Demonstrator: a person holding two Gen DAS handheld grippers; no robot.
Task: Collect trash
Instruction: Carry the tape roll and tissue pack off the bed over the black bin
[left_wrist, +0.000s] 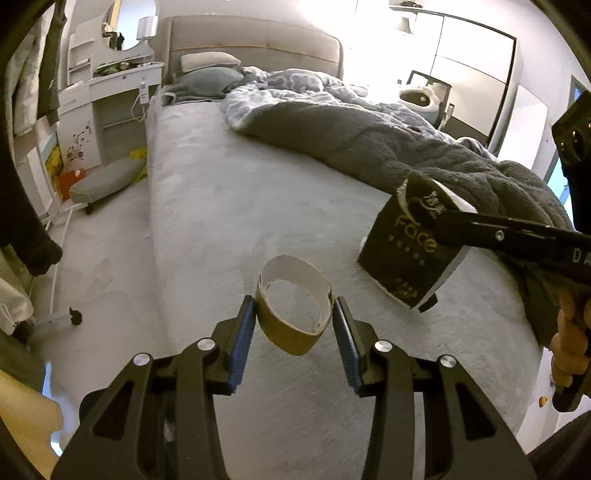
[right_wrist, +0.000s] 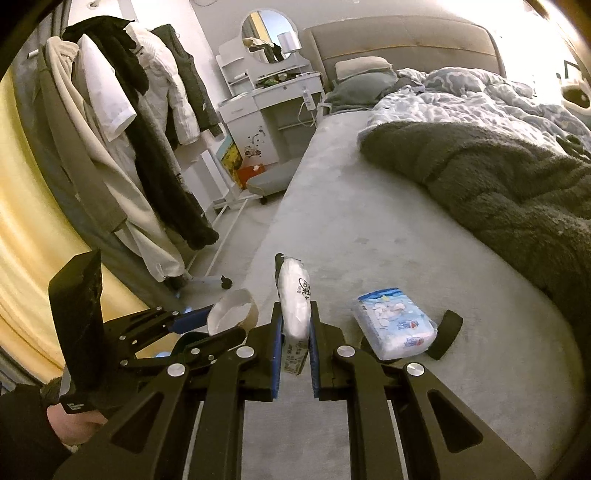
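The bed (left_wrist: 229, 221) fills both views, its bare grey sheet running from 6 o'clock up to the headboard at 12. A dark fleece blanket (left_wrist: 369, 147) is heaped across the 1 to 3 o'clock side. Over the sheet, the right gripper (right_wrist: 294, 328) is clamped on a black tissue pack (left_wrist: 402, 251), which stands on edge between the blue pads and sticks out toward 12 o'clock; in the left wrist view that pack hangs at 3 o'clock, raised off the sheet. The left gripper (left_wrist: 294, 317) has its jaws spread around a brown tape roll core (left_wrist: 295, 314), one pad touching its 9 o'clock side, the other pad just beside its 3 o'clock side; whether it truly squeezes the ring I cannot tell. On the sheet at 4 o'clock of the right gripper lies a blue-and-white tissue packet (right_wrist: 395, 325), with a small black object (right_wrist: 447, 334) just beside it at 3 o'clock
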